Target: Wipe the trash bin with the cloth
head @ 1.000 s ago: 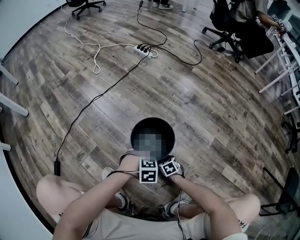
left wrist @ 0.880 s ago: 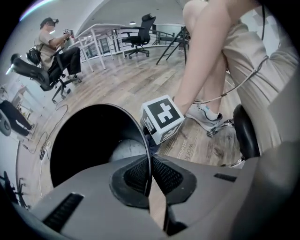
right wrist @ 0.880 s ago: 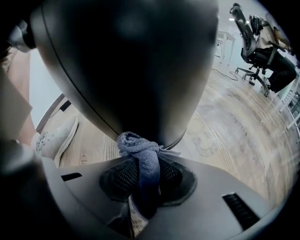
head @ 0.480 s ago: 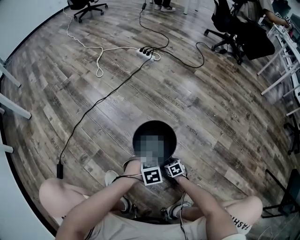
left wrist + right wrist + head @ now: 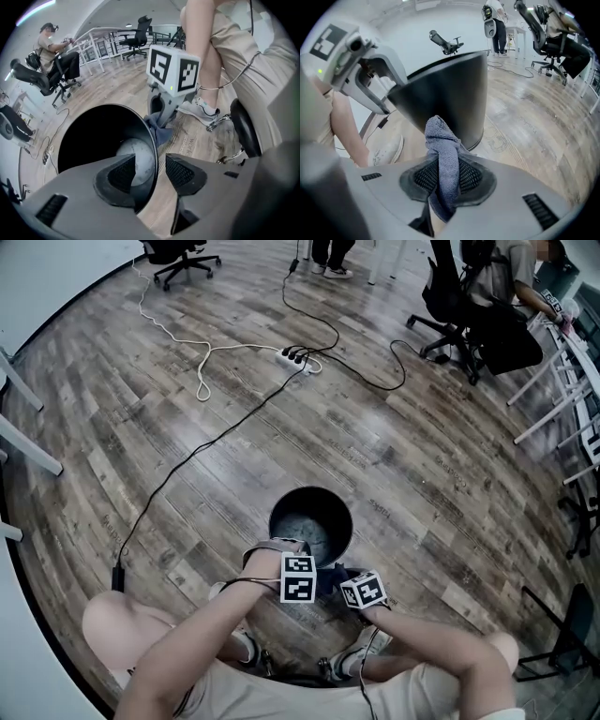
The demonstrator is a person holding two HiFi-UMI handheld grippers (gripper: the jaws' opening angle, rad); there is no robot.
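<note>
Seemingly mid-wipe, the right hand-held gripper [image 5: 445, 176] pinches the cloth [image 5: 439, 138] beside the trash bin [image 5: 454, 89], while the left hand-held gripper [image 5: 151, 165] is opening its jaws around the rim.

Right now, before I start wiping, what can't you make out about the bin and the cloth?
Whether the cloth in the right gripper touches the trash bin: right gripper view, the cloth's tip covers the contact spot.
Most of the cloth: head view, the right gripper's marker cube covers it.
Dirt on the trash bin floor: head view, too small to judge.
</note>
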